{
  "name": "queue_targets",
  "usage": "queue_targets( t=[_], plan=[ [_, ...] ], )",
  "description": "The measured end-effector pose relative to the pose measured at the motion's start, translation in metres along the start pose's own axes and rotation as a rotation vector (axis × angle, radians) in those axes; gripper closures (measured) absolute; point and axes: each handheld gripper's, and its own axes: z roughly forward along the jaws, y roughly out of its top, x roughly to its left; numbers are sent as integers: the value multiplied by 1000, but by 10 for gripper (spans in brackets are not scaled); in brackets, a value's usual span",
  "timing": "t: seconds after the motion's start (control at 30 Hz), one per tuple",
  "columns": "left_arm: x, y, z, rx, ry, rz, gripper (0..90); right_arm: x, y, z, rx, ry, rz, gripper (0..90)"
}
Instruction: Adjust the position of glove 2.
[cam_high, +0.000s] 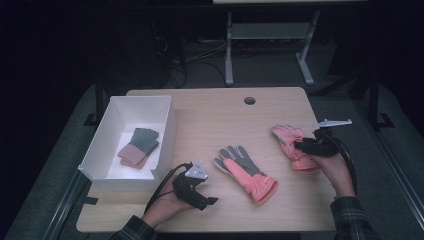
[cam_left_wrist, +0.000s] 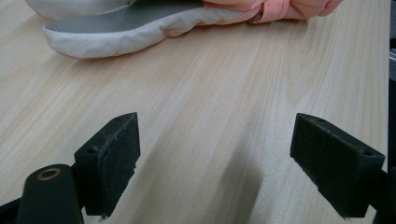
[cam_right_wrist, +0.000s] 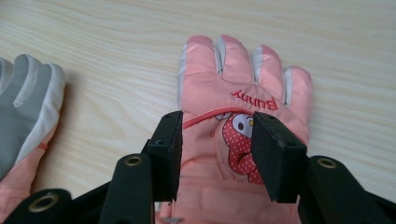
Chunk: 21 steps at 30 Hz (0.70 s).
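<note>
1. Straddling the back of the pink glove (cam_right_wrist: 243, 140), the right gripper (cam_right_wrist: 215, 154) has its jaws half apart; I cannot tell whether the pads press the fabric, so a lift could pinch only a top fold and drop it.
2. The left gripper (cam_left_wrist: 215, 163) rests with jaws wide and empty on the table (cam_left_wrist: 210, 84), near the palm-up glove (cam_high: 245, 171); a careless sweep could nudge it.
3. Carrying either glove to the white box (cam_high: 165, 127), which holds a folded pair (cam_high: 138, 147), dangling fingers could catch its rim.
</note>
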Motion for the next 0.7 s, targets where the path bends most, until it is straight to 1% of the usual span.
queue_targets(
  t=[0.13, 0.17, 0.23, 0.27, 0.3, 0.37, 0.4, 0.43, 0.5, 0.53, 0.57, 0.6, 0.63, 0.67, 0.7],
  plan=[
    [-1, -1, 0, 1, -5, 4, 157, -2, 2, 13, 47, 4, -6, 533],
    [-1, -1, 0, -3, -6, -2, 157, -2, 2, 15, 68, 14, 4, 531],
    [-1, -1, 0, -1, -5, -4, 157, -3, 1, 18, 74, 11, -8, 521],
    [-1, -1, 0, -2, -6, -5, 157, -3, 0, 19, 78, 10, -3, 514],
    [-1, -1, 0, -2, -7, -4, 157, -4, -1, 22, 88, 3, -27, 499],
    [-1, -1, 1, 1, -8, -4, 156, -4, -2, 25, 98, 9, -29, 496],
    [-2, -1, 1, 2, -8, -3, 157, -4, -2, 26, 101, 6, -34, 487],
    [-2, -1, 1, 4, -9, -2, 157, -3, -3, 26, 104, 0, -21, 481],
    [-2, -1, 2, 20, -13, 7, 157, 0, -6, 28, 87, -30, -70, 442],
    [-2, -1, 2, 23, -16, 6, 157, 2, -7, 29, 94, -47, -76, 416],
    [-3, -2, 3, 20, -20, 1, 157, 3, -6, 31, 103, -56, -78, 390],
    [-3, -2, 3, 23, -20, 3, 157, 4, -6, 31, 123, -55, -70, 377],
    [-3, -2, 3, 25, -22, 4, 157, 5, -5, 31, 132, -57, -61, 370],
    [-3, -2, 4, 22, -21, 3, 157, 5, -5, 33, 138, -56, -69, 366],
    [-3, -2, 4, 24, -22, 5, 157, 6, -5, 33, 148, -56, -64, 362]
  ],
)
